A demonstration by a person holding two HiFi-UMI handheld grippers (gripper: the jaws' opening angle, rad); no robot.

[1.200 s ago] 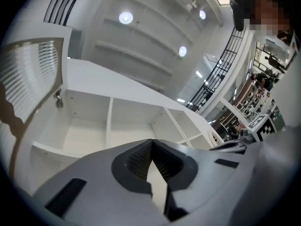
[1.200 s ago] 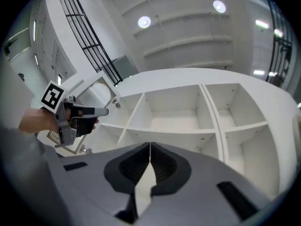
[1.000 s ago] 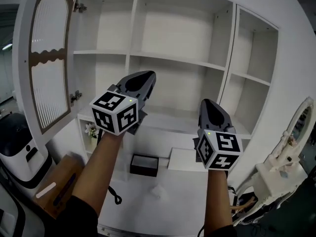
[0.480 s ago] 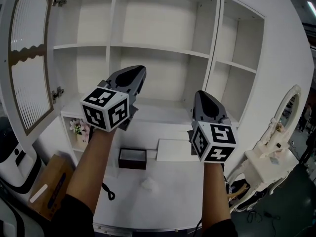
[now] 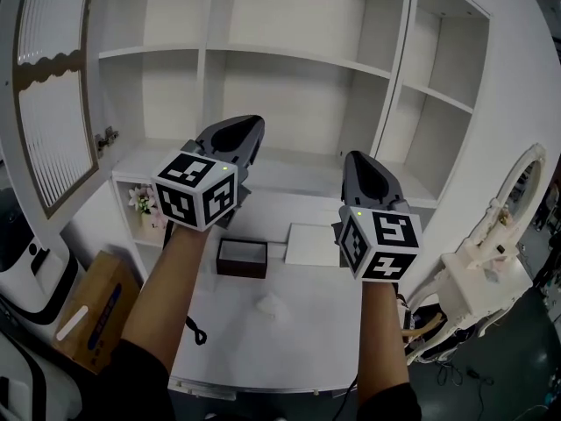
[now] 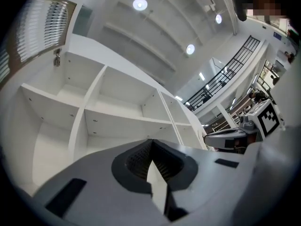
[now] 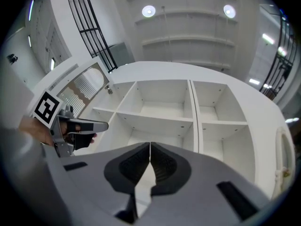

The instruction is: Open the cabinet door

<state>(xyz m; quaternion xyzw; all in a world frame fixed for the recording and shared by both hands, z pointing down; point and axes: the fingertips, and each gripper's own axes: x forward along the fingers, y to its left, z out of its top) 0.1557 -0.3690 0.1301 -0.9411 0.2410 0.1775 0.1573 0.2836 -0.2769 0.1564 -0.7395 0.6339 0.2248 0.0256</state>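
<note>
Cabinet door [image 5: 53, 86] is seen swung right out on the left. It is hung by a hinge [image 5: 107, 136] on the left edge of the cabinet [image 5: 298, 77], and its ribbed panel is framed in brown. The free edge of the door is kept well apart from both tools, so a wide gap is left on that side.

The cabinet front is laid open. White shelves are split by two upright dividers, and the front edges of the shelves are lined up facing the tools. The narrower column of shelves is found on the right, past the second divider.

Below the shelves a white counter [image 5: 289, 331] is spread out. A dark box [image 5: 242, 258] and a flat white sheet [image 5: 313, 244] are set on it, right under the two tools. A small bunch of flowers [image 5: 143, 202] is tucked into a cubby at lower left. A cardboard box [image 5: 83, 310] is parked beside the counter.

The left gripper [image 5: 245, 125] is held in front of the lower middle shelf and tipped up a bit, well clear of every edge. Its jaws are clenched together and nothing is caught between the pads. The right gripper [image 5: 361, 160] is held alongside, apart from the left one. It is pinched closed the same way, with nothing gripped or touched.
</note>
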